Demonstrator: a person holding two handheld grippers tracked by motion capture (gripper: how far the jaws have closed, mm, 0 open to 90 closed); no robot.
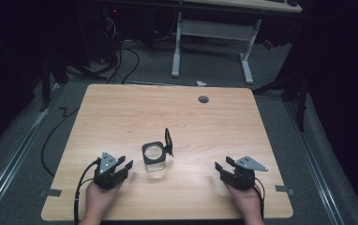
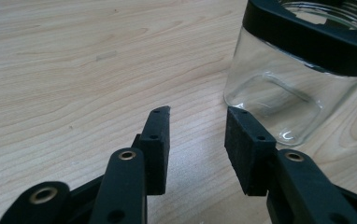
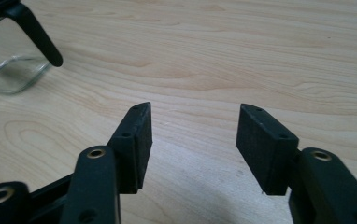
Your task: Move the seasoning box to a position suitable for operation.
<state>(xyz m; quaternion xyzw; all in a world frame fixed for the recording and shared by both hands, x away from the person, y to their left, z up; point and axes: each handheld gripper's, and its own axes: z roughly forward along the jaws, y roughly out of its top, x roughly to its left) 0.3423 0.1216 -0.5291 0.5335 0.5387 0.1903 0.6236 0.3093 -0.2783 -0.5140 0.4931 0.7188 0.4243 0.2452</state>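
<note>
A clear glass jar [image 1: 154,159] with a black collar stood near the middle of the wooden desk [image 1: 121,112], its hinged black lid [image 1: 168,142] flipped up on the far right side. The left tool [image 1: 122,168] rested on the desk near the front edge, just left of the jar, jaws apart with nothing between them; in the left gripper view the jar [image 2: 284,88] sat close ahead of the right-hand jaw, not touching. The right tool [image 1: 224,165] lay well apart to the jar's right, jaws wide open over bare wood. A hand [image 1: 97,199] held each tool from below.
</note>
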